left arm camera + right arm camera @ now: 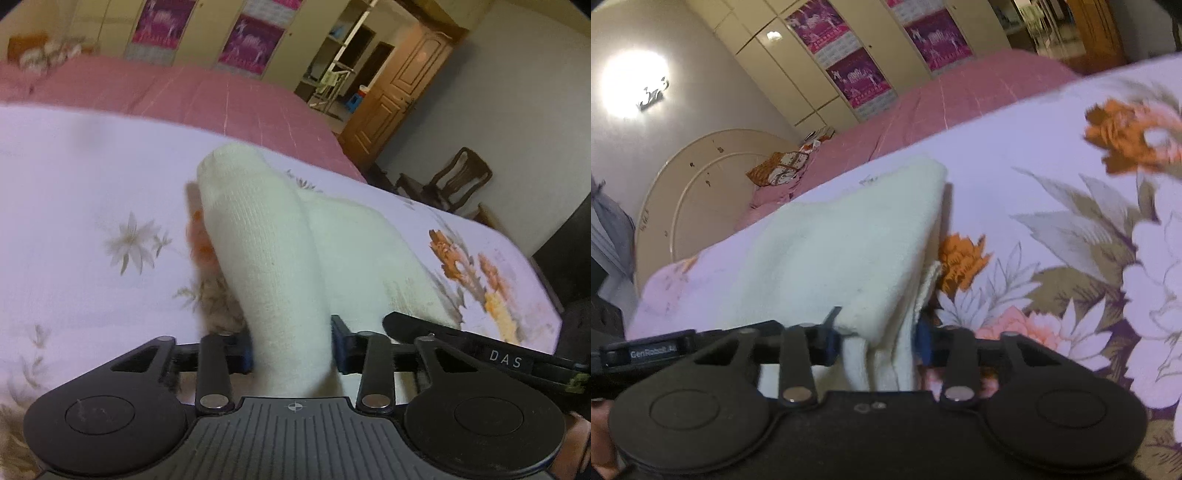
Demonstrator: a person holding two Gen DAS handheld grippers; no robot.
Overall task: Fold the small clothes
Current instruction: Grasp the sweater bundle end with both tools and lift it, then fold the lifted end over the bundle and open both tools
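A white knitted sock [258, 236] lies over a floral bedsheet [74, 206], lifted at the near end. My left gripper [291, 350] is shut on the sock's near part, with the toe end pointing away. The other gripper's black finger [461, 339] shows at the right. In the right wrist view the white sock [831, 251] spreads flat ahead on the sheet [1034, 177], and my right gripper [875, 339] is shut on its near edge, cloth bunched between the blue pads.
A pink bedspread [207, 99] lies beyond the floral sheet. A wardrobe with purple posters [857, 77] stands behind. A wooden door [399, 96] and a wooden chair [454, 181] are at the right, off the bed. A round headboard [701, 192] is at the left.
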